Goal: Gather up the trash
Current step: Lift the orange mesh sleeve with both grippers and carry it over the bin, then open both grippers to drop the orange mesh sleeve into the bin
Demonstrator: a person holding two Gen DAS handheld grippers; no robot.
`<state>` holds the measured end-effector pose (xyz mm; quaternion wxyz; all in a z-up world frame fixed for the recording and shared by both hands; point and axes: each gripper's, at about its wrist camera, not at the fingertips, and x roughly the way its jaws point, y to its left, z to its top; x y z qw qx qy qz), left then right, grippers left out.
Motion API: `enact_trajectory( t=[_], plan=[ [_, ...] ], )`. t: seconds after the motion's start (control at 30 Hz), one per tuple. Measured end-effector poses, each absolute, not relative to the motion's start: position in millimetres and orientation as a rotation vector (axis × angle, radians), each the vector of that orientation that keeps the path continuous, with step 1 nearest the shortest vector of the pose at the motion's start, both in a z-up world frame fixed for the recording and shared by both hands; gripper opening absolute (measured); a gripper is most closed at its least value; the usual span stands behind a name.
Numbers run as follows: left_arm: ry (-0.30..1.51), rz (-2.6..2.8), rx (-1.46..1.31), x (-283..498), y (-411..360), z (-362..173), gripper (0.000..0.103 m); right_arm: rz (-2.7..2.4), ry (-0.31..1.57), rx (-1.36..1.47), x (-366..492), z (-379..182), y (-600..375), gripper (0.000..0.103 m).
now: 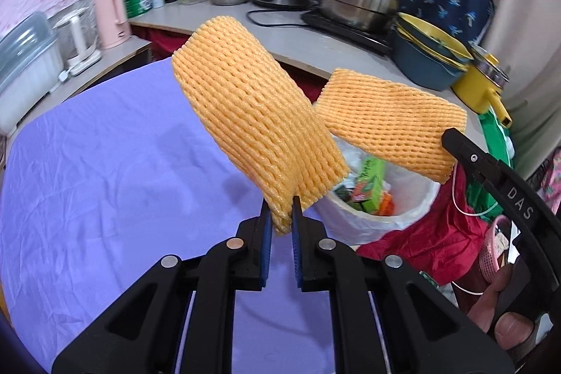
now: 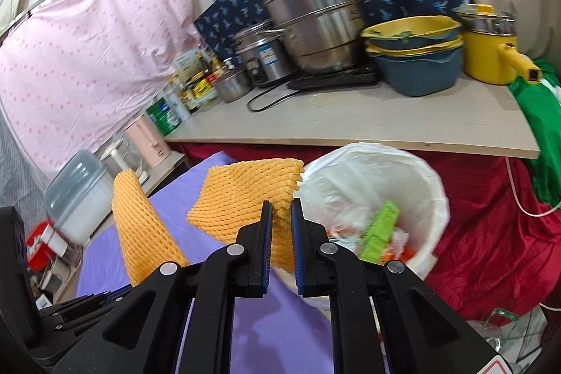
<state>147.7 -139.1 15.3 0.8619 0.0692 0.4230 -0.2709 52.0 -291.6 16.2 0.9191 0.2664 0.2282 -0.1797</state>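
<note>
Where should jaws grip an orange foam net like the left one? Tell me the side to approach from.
Pinch the flattened end edge of the left foam net, as the left gripper does now, coming from below. The soft sleeve collapses flat there, so narrow jaws close fully on it and the rest stands free, near the trash bin.

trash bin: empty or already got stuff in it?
Partly filled. The white-lined trash bin already holds a green carton and orange scraps; how deep the pile goes cannot be told.
</note>
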Motion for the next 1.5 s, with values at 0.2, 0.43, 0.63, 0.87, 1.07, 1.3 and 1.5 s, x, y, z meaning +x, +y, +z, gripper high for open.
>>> enact_trajectory(
  t=[0.2,0.43,0.63,0.87,1.07,1.3,1.5],
  plan=[
    [0.886,-0.649,0.206,125,-181,14,0.010,-0.459,0.443,0.589,15,10,-326,0.010],
    [0.887,-0.708,0.268,108,-217,7,0.010,-0.533,0.422,0.624,-14,2,-353,0.010],
    [0.910,-0.746,0.312,105,-242,-5,0.010,-0.570,0.410,0.640,-24,-4,-368,0.010],
    [0.936,-0.762,0.347,111,-264,-23,0.011,-0.586,0.418,0.655,-26,-11,-379,0.010],
    [0.941,-0.784,0.382,126,-279,-38,0.015,-0.592,0.434,0.663,-21,-19,-385,0.010],
    [0.951,-0.759,0.340,157,-282,-52,0.036,-0.594,0.461,0.672,-9,-30,-391,0.010],
    [0.927,-0.706,0.301,170,-269,-48,0.051,-0.580,0.480,0.664,6,-35,-390,0.010]
  ],
)
